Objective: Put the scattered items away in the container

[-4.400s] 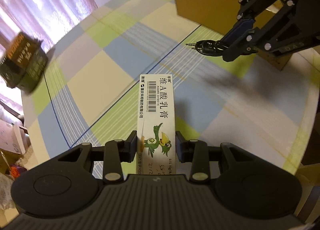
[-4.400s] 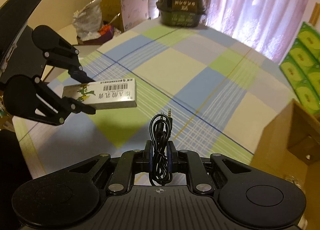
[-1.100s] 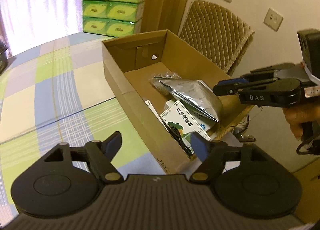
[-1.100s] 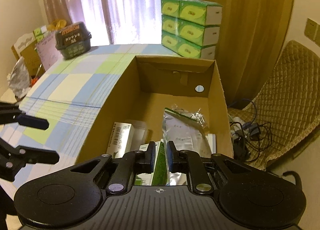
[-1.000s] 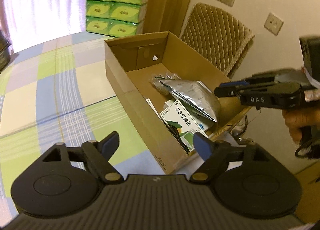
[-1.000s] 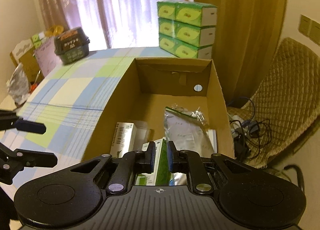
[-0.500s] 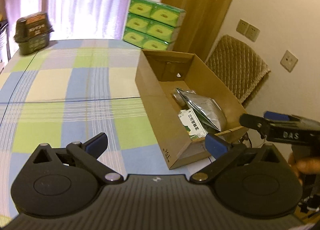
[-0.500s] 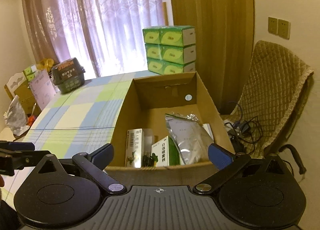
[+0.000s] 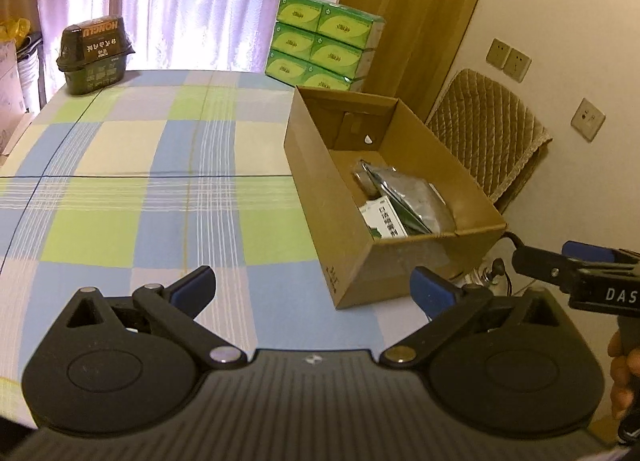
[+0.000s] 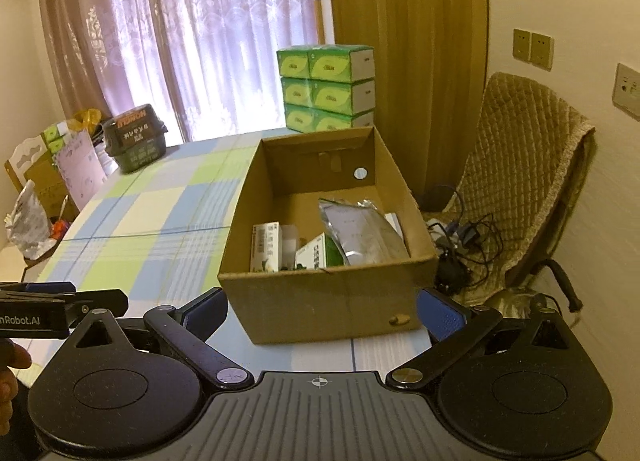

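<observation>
Looks like I'm at the tail end of the tidy: nothing loose shows on the checked worktop (image 9: 168, 189) near me, and the cardboard box (image 10: 320, 301) already holds the goods. Inside it I see a silver foil pouch (image 10: 360, 233) leaning toward the right wall, a white-and-green carton (image 10: 318, 255) just beside it and partly under it, and a second small white carton (image 10: 266, 247) standing near the left wall. There may be a cable low between the cartons, too dark to tell. Left gripper (image 9: 312, 289) has its fingers spread wide, nothing between them, hovering over the worktop short of the box's near corner. Right gripper (image 10: 322, 315) is the same: fingers wide apart, empty, sitting just in front of the box's near wall, not touching it as far as I can tell. The only other thing on the worktop is a dark green tub (image 9: 96, 55) at the far corner, well apart from the box, plus a stack of green tissue packs (image 9: 324, 47) behind the box. Neither reads clearly as scattered clutter. My call: either the job is done, or the next move is a sweep of the far worktop to confirm. If the tub counts, it means a long reach with the left, fingers kept wide since it's bulky, and it may not fit in the free far half of the box.
</observation>
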A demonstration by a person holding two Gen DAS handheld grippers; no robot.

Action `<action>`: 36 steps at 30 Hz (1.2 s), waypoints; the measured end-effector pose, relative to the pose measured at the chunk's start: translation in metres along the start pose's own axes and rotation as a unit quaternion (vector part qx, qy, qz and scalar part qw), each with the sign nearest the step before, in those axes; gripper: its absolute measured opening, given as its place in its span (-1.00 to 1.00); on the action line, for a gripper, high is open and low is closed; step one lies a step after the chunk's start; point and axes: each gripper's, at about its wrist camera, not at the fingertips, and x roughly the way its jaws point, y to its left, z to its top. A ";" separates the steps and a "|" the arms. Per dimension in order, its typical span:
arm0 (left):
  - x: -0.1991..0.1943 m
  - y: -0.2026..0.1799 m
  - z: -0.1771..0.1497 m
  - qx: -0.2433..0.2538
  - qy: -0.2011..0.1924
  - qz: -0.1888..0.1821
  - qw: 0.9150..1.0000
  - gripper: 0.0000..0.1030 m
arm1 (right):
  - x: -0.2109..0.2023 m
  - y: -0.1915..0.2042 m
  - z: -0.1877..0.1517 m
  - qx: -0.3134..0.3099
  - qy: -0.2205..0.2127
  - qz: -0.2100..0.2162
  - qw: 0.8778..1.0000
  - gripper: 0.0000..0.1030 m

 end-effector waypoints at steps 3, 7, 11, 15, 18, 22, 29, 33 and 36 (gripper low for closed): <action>-0.008 -0.006 -0.008 -0.010 -0.005 0.000 1.000 0.97 | -0.010 0.001 -0.007 -0.001 0.004 -0.002 1.000 1.00; -0.018 -0.014 -0.019 -0.010 -0.010 0.018 1.000 0.97 | -0.022 0.003 -0.013 -0.006 0.005 -0.001 1.000 1.00; -0.027 -0.019 -0.027 -0.010 -0.015 0.028 0.999 0.97 | -0.031 0.005 -0.016 -0.003 0.001 -0.003 1.000 1.00; -0.036 -0.022 -0.037 -0.011 -0.018 0.047 0.999 0.97 | -0.039 0.014 -0.016 -0.010 -0.006 -0.003 1.000 1.00; -0.042 -0.023 -0.043 -0.017 -0.020 0.048 0.999 0.98 | -0.045 0.022 -0.017 -0.020 -0.008 -0.002 1.000 1.00; -0.049 -0.023 -0.047 -0.013 -0.027 0.049 0.998 0.98 | -0.051 0.031 -0.017 -0.029 -0.013 -0.002 0.999 1.00; -0.055 -0.018 -0.047 -0.014 -0.036 0.048 0.998 0.98 | -0.063 0.034 -0.018 -0.008 -0.028 -0.004 1.000 1.00; -0.056 -0.017 -0.047 -0.011 -0.036 0.045 0.998 0.98 | -0.067 0.030 -0.021 0.014 -0.030 -0.007 0.999 1.00; -0.056 -0.018 -0.048 -0.010 -0.037 0.044 0.998 0.98 | -0.068 0.026 -0.022 0.017 -0.029 -0.013 0.999 1.00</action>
